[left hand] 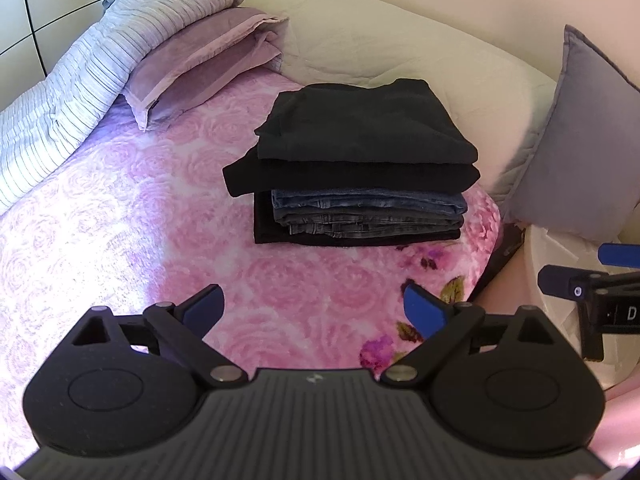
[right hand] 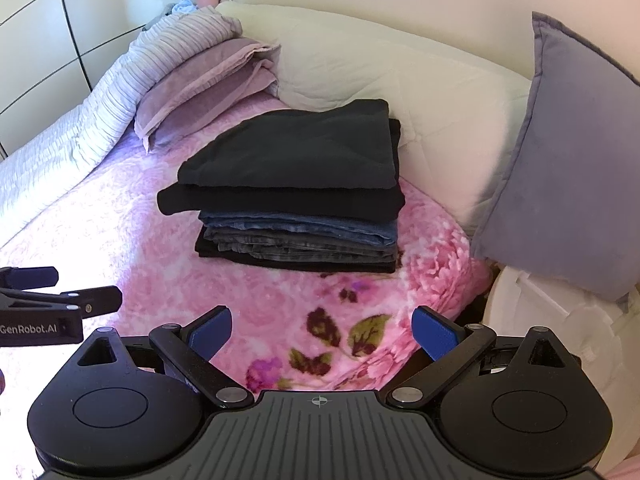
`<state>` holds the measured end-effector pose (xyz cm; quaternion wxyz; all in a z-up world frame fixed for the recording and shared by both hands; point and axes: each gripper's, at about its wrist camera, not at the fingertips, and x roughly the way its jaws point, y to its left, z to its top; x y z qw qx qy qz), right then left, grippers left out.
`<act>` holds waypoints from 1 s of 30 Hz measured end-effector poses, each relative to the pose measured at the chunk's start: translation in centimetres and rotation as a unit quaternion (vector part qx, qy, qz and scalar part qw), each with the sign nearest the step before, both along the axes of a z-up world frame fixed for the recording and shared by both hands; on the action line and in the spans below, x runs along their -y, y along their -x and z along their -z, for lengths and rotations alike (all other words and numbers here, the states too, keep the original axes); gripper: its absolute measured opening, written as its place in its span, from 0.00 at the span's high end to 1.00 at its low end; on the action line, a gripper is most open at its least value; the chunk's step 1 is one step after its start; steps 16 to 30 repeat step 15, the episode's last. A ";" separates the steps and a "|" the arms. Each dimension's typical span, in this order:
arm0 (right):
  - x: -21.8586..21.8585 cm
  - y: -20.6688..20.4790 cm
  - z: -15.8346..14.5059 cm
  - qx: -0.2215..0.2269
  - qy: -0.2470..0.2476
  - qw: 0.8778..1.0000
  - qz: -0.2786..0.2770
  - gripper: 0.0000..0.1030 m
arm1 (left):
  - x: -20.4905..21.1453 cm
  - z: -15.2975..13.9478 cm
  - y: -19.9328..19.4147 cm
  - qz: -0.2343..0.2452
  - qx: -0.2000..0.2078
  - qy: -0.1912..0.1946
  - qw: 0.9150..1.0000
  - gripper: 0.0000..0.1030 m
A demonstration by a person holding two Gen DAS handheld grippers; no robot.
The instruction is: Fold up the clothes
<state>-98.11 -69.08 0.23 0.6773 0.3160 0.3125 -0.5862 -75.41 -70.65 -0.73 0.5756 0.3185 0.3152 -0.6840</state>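
Left wrist view: folded stack (left hand: 360,164) sat finished on blanket (left hand: 160,240); left gripper (left hand: 314,306) and right gripper (right hand: 322,330) gaped wide, empty; nothing unfolded visible.

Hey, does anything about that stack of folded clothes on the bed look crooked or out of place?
Mostly tidy. The stack of folded dark clothes and jeans sits level on the pink floral blanket. One oddity: the second black garment juts out past the left side of the layers beneath it. Nothing looks spilled or damaged.

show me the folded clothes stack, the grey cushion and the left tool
folded clothes stack (right hand: 296,152), right wrist view, top black garment.
grey cushion (right hand: 568,168), right wrist view, its front face.
left tool (left hand: 314,308), left wrist view, between its fingertips.
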 end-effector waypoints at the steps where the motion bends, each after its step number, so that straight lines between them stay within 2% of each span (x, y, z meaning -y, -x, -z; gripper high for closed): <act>1: 0.0 -0.1 0.1 0.001 -0.001 1.000 0.000 0.04 | 0.0 0.0 0.0 0.000 0.001 0.000 1.000 0.07; 14: 0.1 -0.5 0.4 0.003 -0.005 1.000 -0.005 0.04 | -0.1 -0.2 -0.1 -0.002 0.008 0.016 1.000 0.06; 30: 0.2 -0.6 0.4 0.003 -0.005 1.000 -0.004 0.04 | -0.1 -0.2 -0.1 -0.002 0.008 0.016 1.000 0.06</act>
